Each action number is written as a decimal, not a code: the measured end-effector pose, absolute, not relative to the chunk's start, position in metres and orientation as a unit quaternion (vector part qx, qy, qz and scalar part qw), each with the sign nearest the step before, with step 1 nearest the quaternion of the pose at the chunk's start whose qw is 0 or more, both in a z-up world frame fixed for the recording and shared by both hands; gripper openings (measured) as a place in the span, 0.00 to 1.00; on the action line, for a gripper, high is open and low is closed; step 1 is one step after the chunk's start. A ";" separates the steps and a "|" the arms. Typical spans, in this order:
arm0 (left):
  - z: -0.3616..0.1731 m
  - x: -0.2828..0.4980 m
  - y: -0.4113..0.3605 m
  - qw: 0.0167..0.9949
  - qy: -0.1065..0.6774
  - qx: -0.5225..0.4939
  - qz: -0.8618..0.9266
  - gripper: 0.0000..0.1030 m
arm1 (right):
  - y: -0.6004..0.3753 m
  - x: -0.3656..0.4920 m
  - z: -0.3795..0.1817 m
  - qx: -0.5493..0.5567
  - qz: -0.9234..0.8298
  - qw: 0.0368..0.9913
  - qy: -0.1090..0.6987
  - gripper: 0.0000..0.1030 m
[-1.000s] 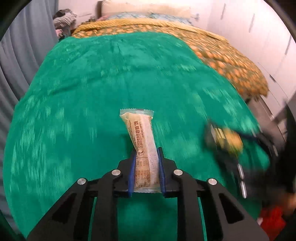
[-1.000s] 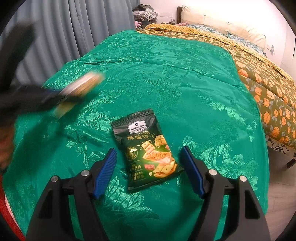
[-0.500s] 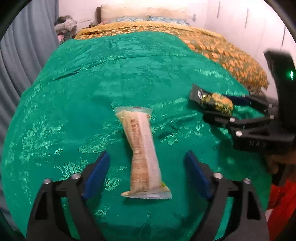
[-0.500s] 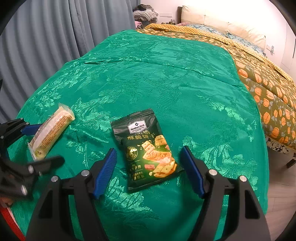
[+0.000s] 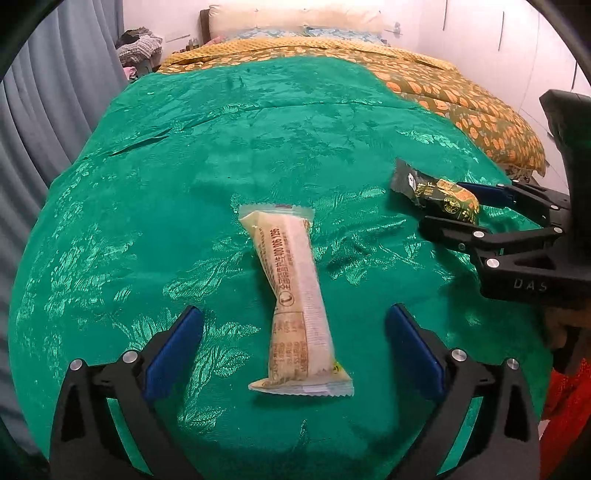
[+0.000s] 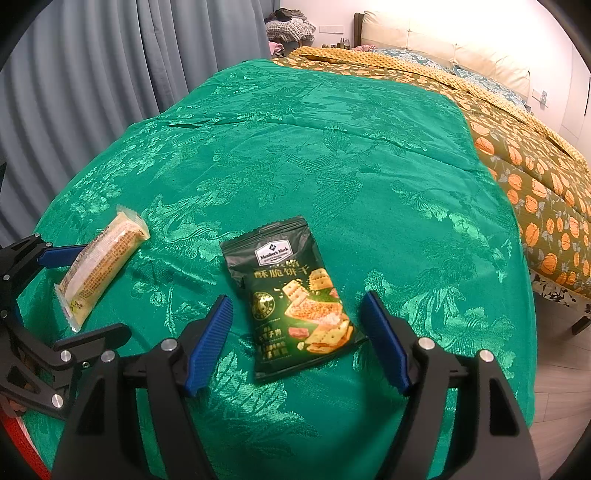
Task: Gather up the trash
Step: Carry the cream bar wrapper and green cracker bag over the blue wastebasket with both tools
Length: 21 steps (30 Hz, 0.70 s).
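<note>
A long pale yellow snack wrapper (image 5: 293, 291) lies on the green bedspread (image 5: 221, 147). My left gripper (image 5: 293, 349) is open, its blue pads on either side of the wrapper's near end, not touching it. A dark green cracker bag (image 6: 291, 295) lies flat on the spread. My right gripper (image 6: 297, 341) is open around the bag's near end. The bag (image 5: 436, 194) and the right gripper show at the right of the left wrist view. The wrapper (image 6: 99, 266) shows at the left of the right wrist view.
An orange patterned quilt (image 6: 524, 162) covers the bed's right side, with pillows (image 6: 443, 48) at the head. Grey curtains (image 6: 92, 74) hang at the left. A pile of clothes (image 6: 290, 26) sits at the far corner. Something red (image 5: 565, 398) is at the bed's near edge.
My left gripper opened and let go of the yellow wrapper, which now lies on the bedspread. The right gripper and the cracker bag have not moved.
</note>
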<state>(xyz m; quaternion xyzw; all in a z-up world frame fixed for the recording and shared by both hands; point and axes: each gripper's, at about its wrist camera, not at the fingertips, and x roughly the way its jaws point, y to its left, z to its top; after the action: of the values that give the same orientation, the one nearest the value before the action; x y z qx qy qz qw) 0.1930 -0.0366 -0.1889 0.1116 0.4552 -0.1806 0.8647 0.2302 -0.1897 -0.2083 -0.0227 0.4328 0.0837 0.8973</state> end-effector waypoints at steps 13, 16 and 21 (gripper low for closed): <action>-0.188 0.192 -0.035 0.868 0.452 0.106 -0.179 0.96 | -0.190 0.230 -0.208 -0.022 0.085 0.897 0.433 0.71; -0.188 0.192 -0.036 0.866 0.454 0.105 -0.179 0.96 | -0.189 0.230 -0.208 -0.022 0.085 0.897 0.433 0.72; -0.184 0.198 -0.032 0.858 0.465 0.104 -0.192 0.94 | -0.191 0.233 -0.206 -0.024 0.100 0.888 0.449 0.73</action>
<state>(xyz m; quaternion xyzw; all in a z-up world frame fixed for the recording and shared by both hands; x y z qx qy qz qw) 0.1985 -0.0319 -0.1839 0.1037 0.4648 -0.1916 0.8582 0.2335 -0.1914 -0.2064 -0.0243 0.4486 0.0998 0.8878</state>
